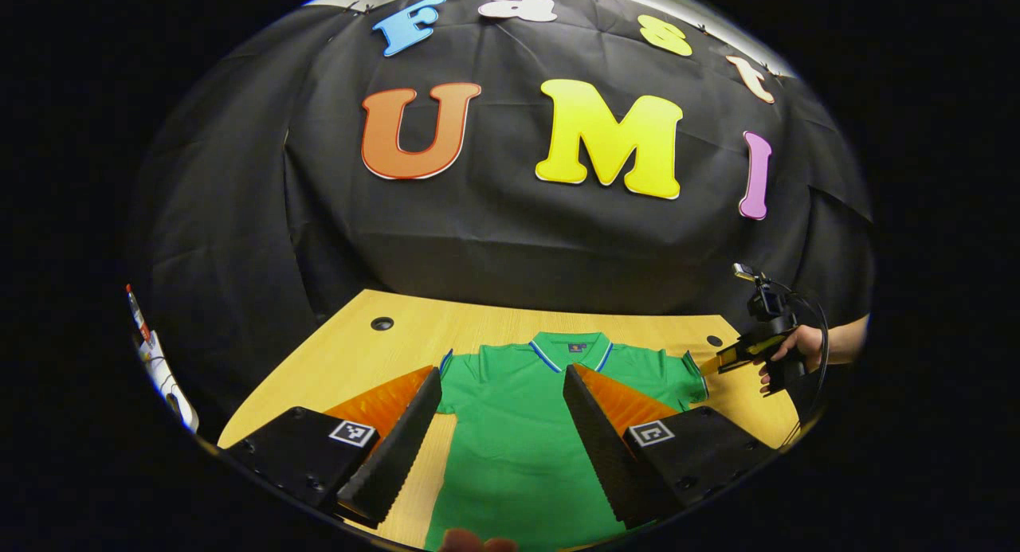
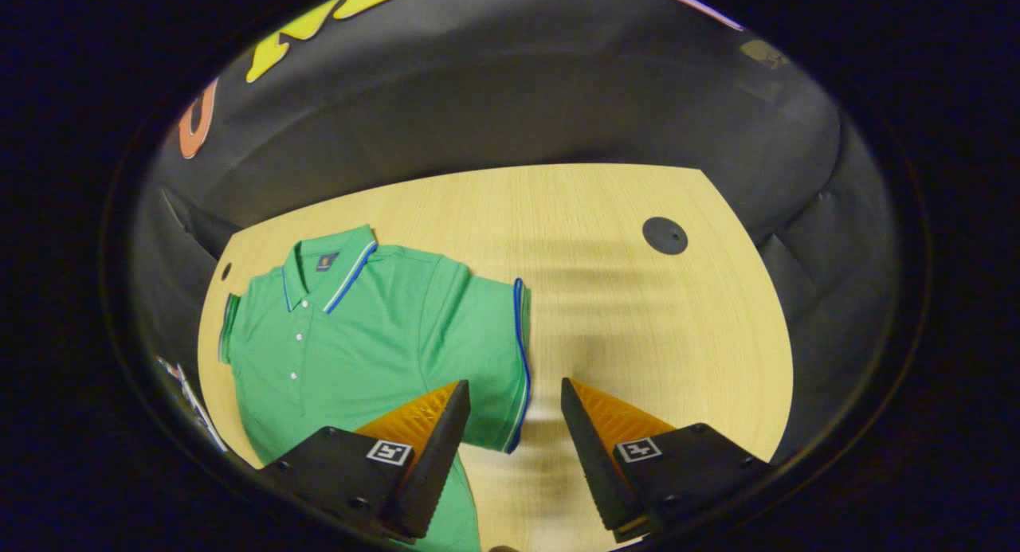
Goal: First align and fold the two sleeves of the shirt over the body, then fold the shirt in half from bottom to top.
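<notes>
A green polo shirt with blue-trimmed collar and cuffs lies flat, face up, on the wooden table, both short sleeves spread out. My left gripper hovers open above the shirt's chest, nothing between its fingers. In the right gripper view the same shirt lies to the left. My right gripper stands open above the blue-edged cuff of the near sleeve, holding nothing. Off to the right in the left gripper view, a hand holds the right gripper beside the shirt's right sleeve.
The table has a round cable hole at the far right and another hole at the far left. Black cloth walls close in behind and at the sides. Bare wood stretches to the right of the shirt.
</notes>
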The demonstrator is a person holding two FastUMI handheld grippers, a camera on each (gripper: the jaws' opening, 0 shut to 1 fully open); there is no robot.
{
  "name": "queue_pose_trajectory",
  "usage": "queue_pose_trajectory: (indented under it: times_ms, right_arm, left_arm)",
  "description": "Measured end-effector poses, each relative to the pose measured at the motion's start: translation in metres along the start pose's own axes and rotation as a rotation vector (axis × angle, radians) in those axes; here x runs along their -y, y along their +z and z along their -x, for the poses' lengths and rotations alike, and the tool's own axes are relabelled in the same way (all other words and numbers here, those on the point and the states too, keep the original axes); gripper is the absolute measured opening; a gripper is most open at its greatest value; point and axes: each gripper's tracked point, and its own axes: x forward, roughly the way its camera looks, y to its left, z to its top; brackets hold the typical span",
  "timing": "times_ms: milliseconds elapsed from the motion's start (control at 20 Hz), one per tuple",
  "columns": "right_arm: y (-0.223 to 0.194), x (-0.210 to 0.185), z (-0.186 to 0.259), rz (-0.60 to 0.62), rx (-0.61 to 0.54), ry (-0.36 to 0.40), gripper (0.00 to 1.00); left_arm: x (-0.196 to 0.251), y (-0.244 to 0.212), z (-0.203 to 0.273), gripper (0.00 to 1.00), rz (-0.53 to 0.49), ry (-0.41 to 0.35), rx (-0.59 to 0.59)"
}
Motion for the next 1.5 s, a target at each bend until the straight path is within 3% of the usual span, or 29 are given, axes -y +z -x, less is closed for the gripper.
queue_pose_trajectory:
  times_ms: [100,200,450,500,600,750,800,900,950,1000,1400,1450,1500]
  right_arm:
    - [0.003,-0.003,-0.009,0.007,-0.006,0.004,0.77]
    - [0.004,-0.004,-0.017,0.005,-0.014,0.01,0.7]
    - [-0.001,-0.002,-0.035,-0.016,-0.043,0.005,0.72]
    - [-0.001,0.0,-0.039,-0.028,-0.05,-0.001,0.51]
    - [-0.002,0.0,-0.04,-0.038,-0.055,-0.002,0.4]
    - [-0.003,0.005,-0.042,-0.009,-0.055,-0.03,0.4]
    - [-0.001,0.004,-0.044,-0.018,-0.052,-0.033,0.05]
    - [-0.001,0.001,-0.044,-0.022,-0.053,-0.033,0.13]
    - [-0.004,0.001,-0.049,-0.029,-0.053,-0.03,0.13]
    - [-0.002,-0.002,-0.043,-0.038,-0.057,-0.023,0.07]
    - [0.019,-0.021,-0.005,-0.082,0.018,-0.012,0.07]
    - [0.021,-0.029,0.001,-0.082,0.03,-0.002,0.03]
    - [0.024,-0.038,0.007,-0.086,0.042,0.007,0.07]
  left_arm:
    - [0.002,-0.011,0.001,0.99,0.013,0.005,-0.022]
    - [0.006,-0.017,0.0,0.99,0.021,0.007,-0.043]
    - [0.006,-0.018,-0.002,0.99,0.004,0.015,-0.05]
    - [0.005,-0.018,-0.002,0.99,0.001,0.019,-0.052]
    - [0.004,-0.02,-0.003,0.99,-0.001,0.022,-0.059]
    - [0.004,-0.02,-0.003,0.99,-0.003,0.028,-0.064]
    - [0.004,-0.02,-0.003,0.99,-0.004,0.03,-0.068]
    - [0.003,-0.022,-0.003,0.99,-0.007,0.034,-0.074]
    - [0.002,-0.022,-0.003,0.99,-0.007,0.036,-0.075]
    - [0.001,-0.022,-0.003,0.99,-0.007,0.037,-0.073]
    - [-0.014,-0.023,0.005,0.99,0.024,0.053,-0.067]
    - [-0.016,-0.023,0.006,0.99,0.027,0.055,-0.066]
    - [-0.017,-0.025,0.008,0.99,0.035,0.053,-0.074]
